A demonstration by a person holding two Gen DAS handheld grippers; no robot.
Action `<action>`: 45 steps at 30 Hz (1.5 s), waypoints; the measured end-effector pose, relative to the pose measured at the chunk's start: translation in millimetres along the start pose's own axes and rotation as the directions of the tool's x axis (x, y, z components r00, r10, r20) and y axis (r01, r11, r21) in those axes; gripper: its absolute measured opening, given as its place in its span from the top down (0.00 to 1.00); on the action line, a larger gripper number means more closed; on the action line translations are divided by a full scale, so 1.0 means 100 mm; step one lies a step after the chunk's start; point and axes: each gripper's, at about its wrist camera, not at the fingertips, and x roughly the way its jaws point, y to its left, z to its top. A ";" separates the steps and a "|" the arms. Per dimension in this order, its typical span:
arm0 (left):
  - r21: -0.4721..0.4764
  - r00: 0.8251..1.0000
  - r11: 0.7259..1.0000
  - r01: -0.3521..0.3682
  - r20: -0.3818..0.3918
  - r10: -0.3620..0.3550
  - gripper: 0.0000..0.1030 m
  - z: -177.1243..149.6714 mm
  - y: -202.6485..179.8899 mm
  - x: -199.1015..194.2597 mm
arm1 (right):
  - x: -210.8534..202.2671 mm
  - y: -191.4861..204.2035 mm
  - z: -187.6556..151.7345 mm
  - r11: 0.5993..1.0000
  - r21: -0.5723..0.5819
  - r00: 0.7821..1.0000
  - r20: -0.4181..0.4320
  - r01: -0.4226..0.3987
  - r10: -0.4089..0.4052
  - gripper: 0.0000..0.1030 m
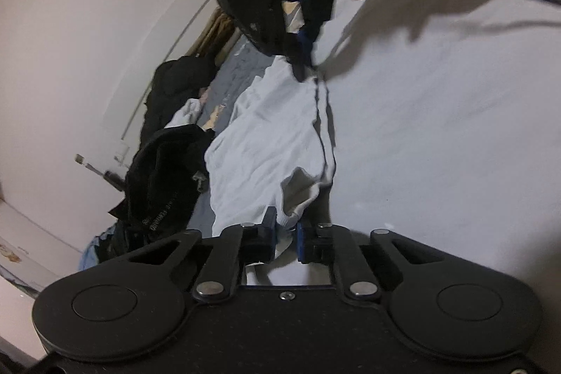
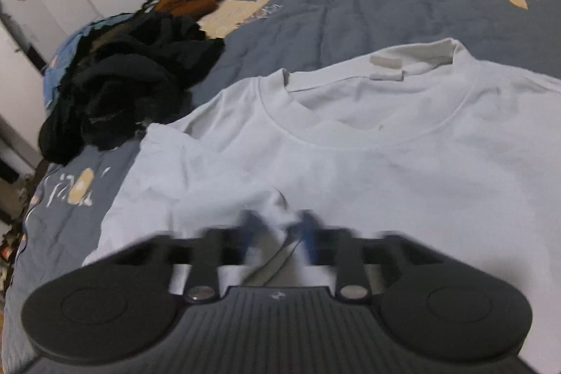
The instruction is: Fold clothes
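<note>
Across the lower frame of both views, a white shirt lies on the bed, each tool, left tool and right tool, pinching its fabric; a thin pinch could slip, spoiling the fold.

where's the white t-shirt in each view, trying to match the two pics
Left wrist: the white t-shirt hangs mid-frame, pinched between the left claw below and the right claw above.
Right wrist: the shirt fills the centre and right, collar up, spread on the bedspread.
Shared landmark: the black clothes pile, left of the shirt in both.
</note>
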 end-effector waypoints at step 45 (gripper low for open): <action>-0.139 0.998 0.988 0.067 0.027 -0.064 0.47 0.13 0.21 -0.29 | 0.41 1.47 0.58 0.808 -0.589 0.995 0.076 0.000 0.056 0.84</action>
